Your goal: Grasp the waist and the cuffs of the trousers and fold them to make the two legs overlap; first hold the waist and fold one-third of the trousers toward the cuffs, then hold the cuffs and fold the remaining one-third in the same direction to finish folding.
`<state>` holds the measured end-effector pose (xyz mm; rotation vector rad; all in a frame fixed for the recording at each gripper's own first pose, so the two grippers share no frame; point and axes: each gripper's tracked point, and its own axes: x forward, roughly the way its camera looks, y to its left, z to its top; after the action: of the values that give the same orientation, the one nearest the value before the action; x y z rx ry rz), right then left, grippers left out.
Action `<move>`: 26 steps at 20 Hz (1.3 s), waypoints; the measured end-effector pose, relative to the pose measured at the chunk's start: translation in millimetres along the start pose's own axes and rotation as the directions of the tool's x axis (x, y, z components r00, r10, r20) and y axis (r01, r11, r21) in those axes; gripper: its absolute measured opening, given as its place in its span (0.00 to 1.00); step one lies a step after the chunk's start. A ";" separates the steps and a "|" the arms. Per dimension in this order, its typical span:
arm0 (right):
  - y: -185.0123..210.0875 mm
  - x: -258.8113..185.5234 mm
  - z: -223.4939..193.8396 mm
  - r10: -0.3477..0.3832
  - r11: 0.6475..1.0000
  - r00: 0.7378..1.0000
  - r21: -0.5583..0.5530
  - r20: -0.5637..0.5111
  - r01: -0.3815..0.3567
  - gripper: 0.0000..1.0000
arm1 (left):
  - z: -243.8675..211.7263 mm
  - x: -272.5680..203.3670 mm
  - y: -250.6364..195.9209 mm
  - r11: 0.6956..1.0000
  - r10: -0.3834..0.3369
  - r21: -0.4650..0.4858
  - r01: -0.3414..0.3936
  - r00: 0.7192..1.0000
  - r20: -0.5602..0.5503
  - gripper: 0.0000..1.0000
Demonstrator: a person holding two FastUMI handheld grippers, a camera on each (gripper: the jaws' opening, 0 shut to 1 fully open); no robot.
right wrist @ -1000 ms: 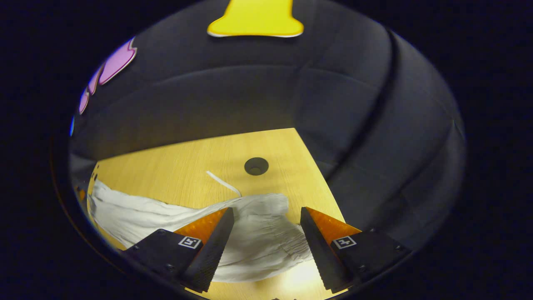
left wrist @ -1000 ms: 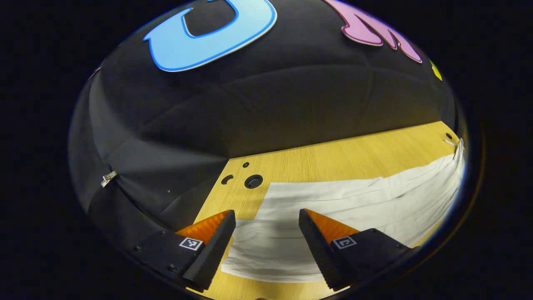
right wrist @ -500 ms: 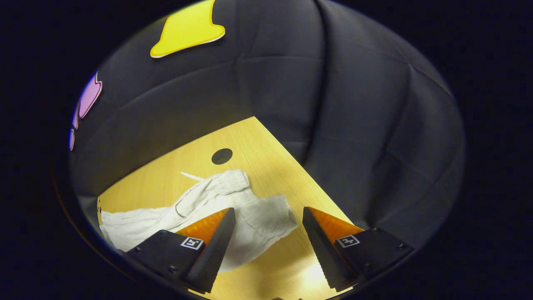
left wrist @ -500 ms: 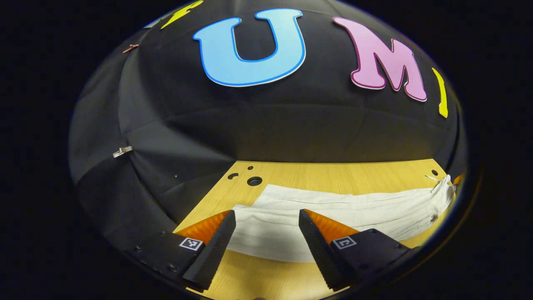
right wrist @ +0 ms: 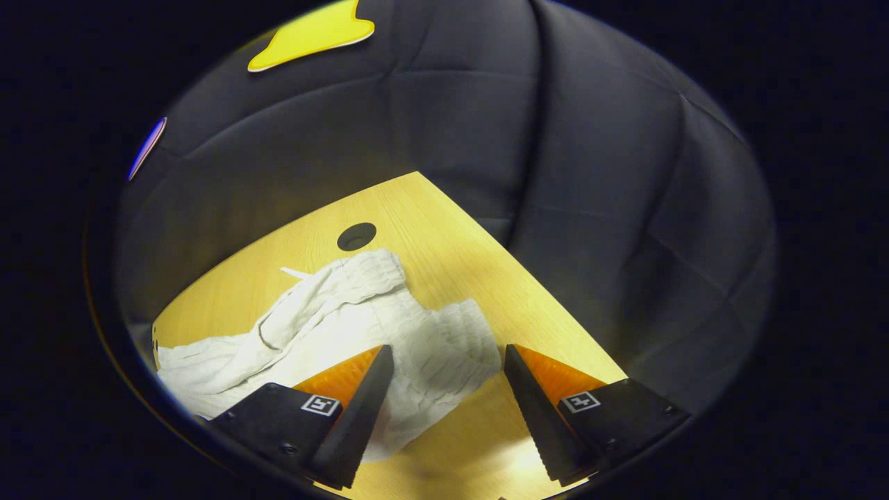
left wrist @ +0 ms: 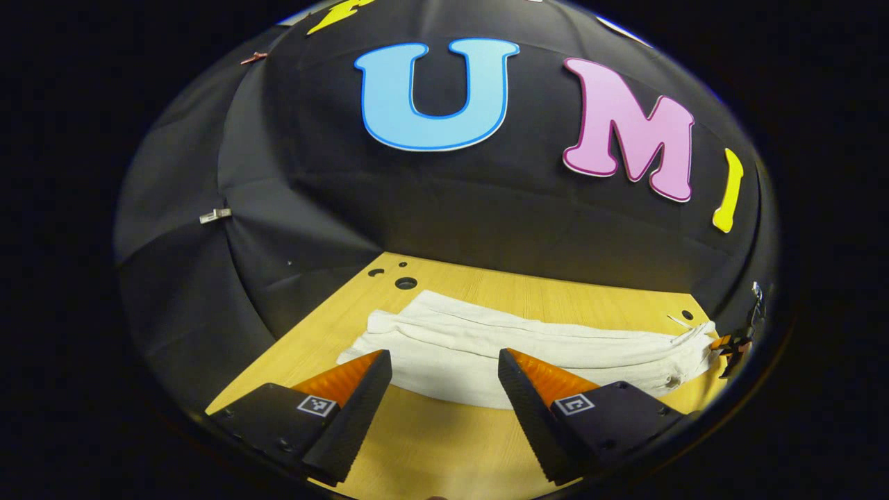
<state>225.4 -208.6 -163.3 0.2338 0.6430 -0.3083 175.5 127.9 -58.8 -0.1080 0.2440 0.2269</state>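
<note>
White trousers [left wrist: 528, 347] lie flat as one long band across the wooden table [left wrist: 451, 444]. In the left gripper view the cuff end [left wrist: 378, 333] is at the left and the gathered waist [left wrist: 694, 347] at the far right. My left gripper [left wrist: 444, 355] is open, back from the near edge of the legs, holding nothing. In the right gripper view the crumpled elastic waist [right wrist: 417, 326] lies just ahead of my open right gripper [right wrist: 448, 348]. Its left finger [right wrist: 347, 410] covers part of the cloth. A thin drawstring [right wrist: 295, 273] pokes out behind the waist.
Round holes are cut in the tabletop, near the cuffs [left wrist: 405, 283] and behind the waist [right wrist: 356, 236]. The black cloth wall closes off the table's far edge and both ends. Bare wood [right wrist: 479, 430] lies between the grippers and the trousers.
Both grippers have drawn back from the trousers and stayed open. The left view now takes in the whole garment from farther off. The right view has swung, so the waist sits farther left.
</note>
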 end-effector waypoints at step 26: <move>73.6 -198.8 99.8 0.220 0.953 0.931 -0.268 0.292 -0.142 0.11 | 3.2 -42.1 -24.5 0.977 -0.145 0.156 0.147 0.989 -0.021 0.98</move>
<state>155.7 -129.4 45.9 0.0054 0.3295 -0.0813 142.2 95.8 -43.2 0.0292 0.2617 0.0602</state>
